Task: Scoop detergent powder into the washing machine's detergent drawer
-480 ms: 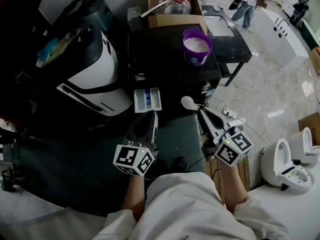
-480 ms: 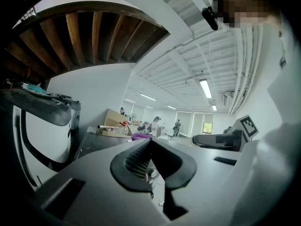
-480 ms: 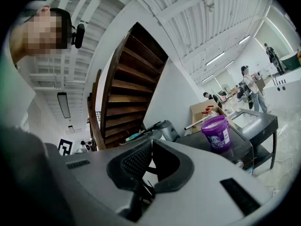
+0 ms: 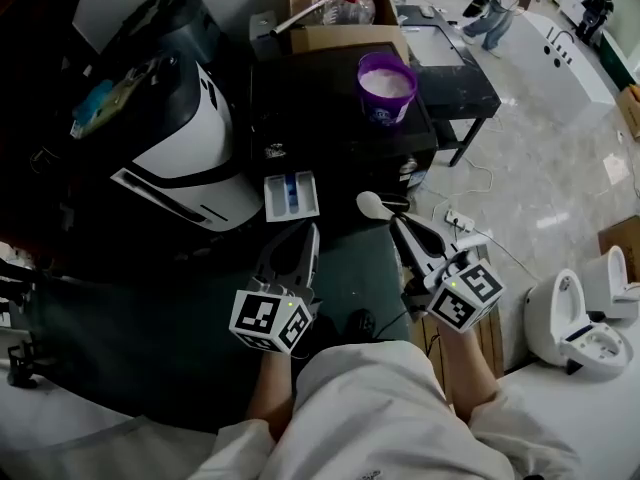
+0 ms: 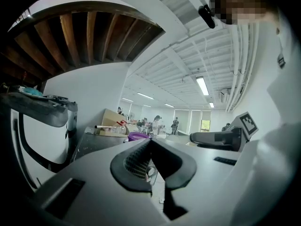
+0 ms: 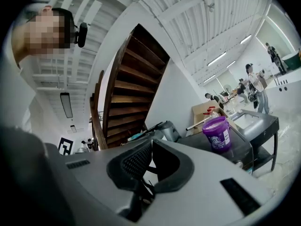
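The washing machine point(image 4: 175, 133) stands at the left, its white detergent drawer point(image 4: 291, 196) pulled open with a blue insert showing. A purple tub of white powder point(image 4: 386, 86) sits on the black table point(image 4: 330, 128) behind the drawer. My right gripper point(image 4: 403, 228) is shut on a white scoop, whose bowl point(image 4: 372, 204) juts out to the right of the drawer. My left gripper point(image 4: 297, 251) hovers just below the drawer, shut with nothing in it. The tub point(image 6: 216, 133) shows far ahead in the right gripper view, and the scoop is hidden there by the jaws.
A cardboard box point(image 4: 338, 13) with a bottle stands behind the table. A power strip with cables point(image 4: 462, 224) lies on the tiled floor to the right. White sanitary fixtures point(image 4: 580, 318) sit at the far right. People point(image 4: 490, 8) stand in the background.
Almost nothing differs. Both grippers keep their places below the drawer, and the right one still holds the scoop. The view has shifted slightly.
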Available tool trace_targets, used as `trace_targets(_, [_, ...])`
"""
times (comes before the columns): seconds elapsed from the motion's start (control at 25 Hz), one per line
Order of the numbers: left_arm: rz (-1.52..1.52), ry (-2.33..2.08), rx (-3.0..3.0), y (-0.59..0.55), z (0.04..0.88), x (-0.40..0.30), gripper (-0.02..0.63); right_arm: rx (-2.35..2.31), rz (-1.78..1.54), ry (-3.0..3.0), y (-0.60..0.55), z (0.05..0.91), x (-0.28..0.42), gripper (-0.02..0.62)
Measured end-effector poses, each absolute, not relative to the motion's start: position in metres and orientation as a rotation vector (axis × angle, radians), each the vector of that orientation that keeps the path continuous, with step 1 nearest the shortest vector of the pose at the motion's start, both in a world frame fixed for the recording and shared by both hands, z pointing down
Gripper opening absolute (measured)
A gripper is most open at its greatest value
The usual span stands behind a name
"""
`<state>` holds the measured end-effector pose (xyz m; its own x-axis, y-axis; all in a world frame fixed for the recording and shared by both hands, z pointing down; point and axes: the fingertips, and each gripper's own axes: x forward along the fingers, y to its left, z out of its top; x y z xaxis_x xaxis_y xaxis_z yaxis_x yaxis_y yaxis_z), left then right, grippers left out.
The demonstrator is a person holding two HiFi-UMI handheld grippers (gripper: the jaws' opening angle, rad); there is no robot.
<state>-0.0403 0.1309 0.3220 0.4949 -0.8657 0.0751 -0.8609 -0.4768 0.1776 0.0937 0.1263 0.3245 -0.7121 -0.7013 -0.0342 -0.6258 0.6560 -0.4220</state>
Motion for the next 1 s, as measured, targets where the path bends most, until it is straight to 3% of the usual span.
trace_targets(1.0, [0.074, -1.353, 2.650, 0.108, 0.340, -0.015, 0.020, -1.227, -0.536, 2.657, 0.110, 0.336, 0.105, 0.011])
